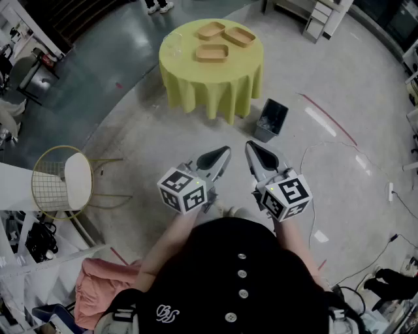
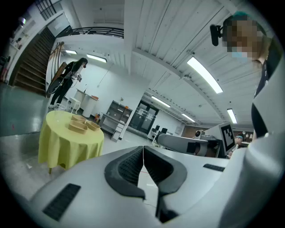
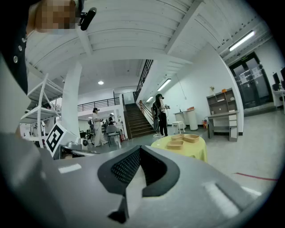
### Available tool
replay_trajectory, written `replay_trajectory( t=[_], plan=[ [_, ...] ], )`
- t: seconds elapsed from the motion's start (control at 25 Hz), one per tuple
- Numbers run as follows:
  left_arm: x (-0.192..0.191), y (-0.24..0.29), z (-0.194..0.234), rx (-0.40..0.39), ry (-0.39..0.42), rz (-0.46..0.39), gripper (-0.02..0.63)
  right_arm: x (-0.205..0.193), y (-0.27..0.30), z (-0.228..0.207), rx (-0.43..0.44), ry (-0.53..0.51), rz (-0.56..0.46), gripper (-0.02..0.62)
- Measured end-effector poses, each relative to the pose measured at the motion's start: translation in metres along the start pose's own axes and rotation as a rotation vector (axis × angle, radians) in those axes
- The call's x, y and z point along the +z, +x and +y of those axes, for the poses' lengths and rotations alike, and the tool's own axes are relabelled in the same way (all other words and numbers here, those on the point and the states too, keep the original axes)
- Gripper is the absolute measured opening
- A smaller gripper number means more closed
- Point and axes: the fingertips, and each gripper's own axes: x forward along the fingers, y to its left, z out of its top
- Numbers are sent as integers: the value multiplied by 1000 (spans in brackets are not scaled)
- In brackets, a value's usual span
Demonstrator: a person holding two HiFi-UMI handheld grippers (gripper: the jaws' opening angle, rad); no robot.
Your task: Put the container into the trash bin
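Observation:
Three shallow tan containers (image 1: 213,52) lie on a round table with a yellow cloth (image 1: 212,85), far ahead of me. They also show as containers (image 2: 80,124) in the left gripper view and containers (image 3: 183,140) in the right gripper view. A dark trash bin (image 1: 271,120) stands on the floor to the right of the table. My left gripper (image 1: 224,153) and right gripper (image 1: 251,147) are held side by side in front of my body, well short of the table. Both are shut with nothing between the jaws: left gripper (image 2: 143,153), right gripper (image 3: 140,151).
A gold wire chair with a white seat (image 1: 65,179) stands to my left, with a pink cloth (image 1: 98,287) near it. Cables (image 1: 339,156) trail over the floor on the right. A white cabinet (image 1: 323,16) stands beyond the table. People (image 3: 160,113) stand near a staircase.

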Motion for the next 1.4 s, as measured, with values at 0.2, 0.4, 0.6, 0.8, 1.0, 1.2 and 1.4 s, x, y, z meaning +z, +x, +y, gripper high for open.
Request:
replay_trajectory(
  t=[0.2, 0.4, 0.6, 0.8, 1.0, 1.2, 1.4],
  plan=[
    [-8, 5, 1, -15, -20, 12, 14, -7, 4, 0, -9, -21, 36, 3],
    [-8, 4, 1, -52, -42, 3, 14, -14, 9, 3, -23, -19, 69, 3],
    [4, -1, 6, -38, -2, -24, 14, -13, 13, 3, -47, -13, 62, 3],
    [13, -4, 17, -36, 27, -33, 14, -12, 22, 1, -80, 9, 42, 5],
    [13, -6, 25, -58, 2, -32, 14, -19, 32, 5, -100, 27, 47, 5],
    [7, -8, 40, -58, -14, -13, 14, -31, 35, 3, -122, 50, 66, 5],
    [11, -2, 63, -34, -36, -20, 14, -31, 49, -13, -138, 60, 73, 5]
  ],
)
